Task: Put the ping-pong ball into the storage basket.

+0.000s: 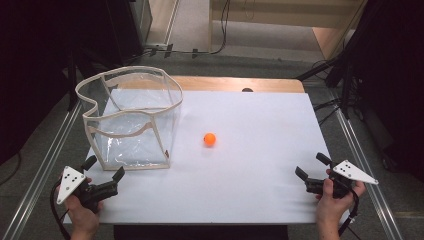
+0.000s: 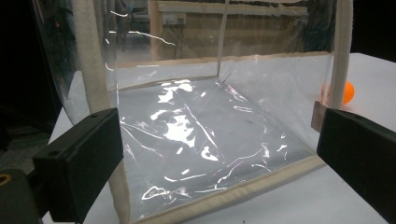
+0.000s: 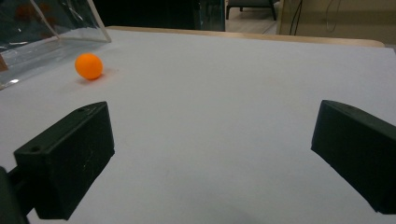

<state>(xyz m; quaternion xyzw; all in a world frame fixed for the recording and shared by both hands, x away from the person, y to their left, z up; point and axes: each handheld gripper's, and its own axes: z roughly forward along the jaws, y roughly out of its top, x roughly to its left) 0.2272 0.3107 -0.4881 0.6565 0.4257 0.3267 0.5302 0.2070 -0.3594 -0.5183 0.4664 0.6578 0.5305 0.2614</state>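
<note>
An orange ball (image 1: pixel 209 139) lies on the white table sheet (image 1: pixel 250 165), just right of a clear plastic bag (image 1: pixel 131 120) with cream fabric edging that stands open at the left. My left gripper (image 1: pixel 104 169) is held near the bag's front bottom edge, jaws open and empty; in its own view the bag (image 2: pixel 196 135) sits straight ahead and the ball (image 2: pixel 348 92) peeks past its right edge. My right gripper (image 1: pixel 311 166) is open at the table's right front, nothing between its jaws, with the ball (image 3: pixel 88 66) far ahead to its left.
The white sheet covers a wooden table (image 1: pixel 235 83) whose far edge shows bare. Metal rails (image 1: pixel 47 160) run along both sides. Dark equipment and cables (image 1: pixel 345 75) stand beyond the table at the right and back.
</note>
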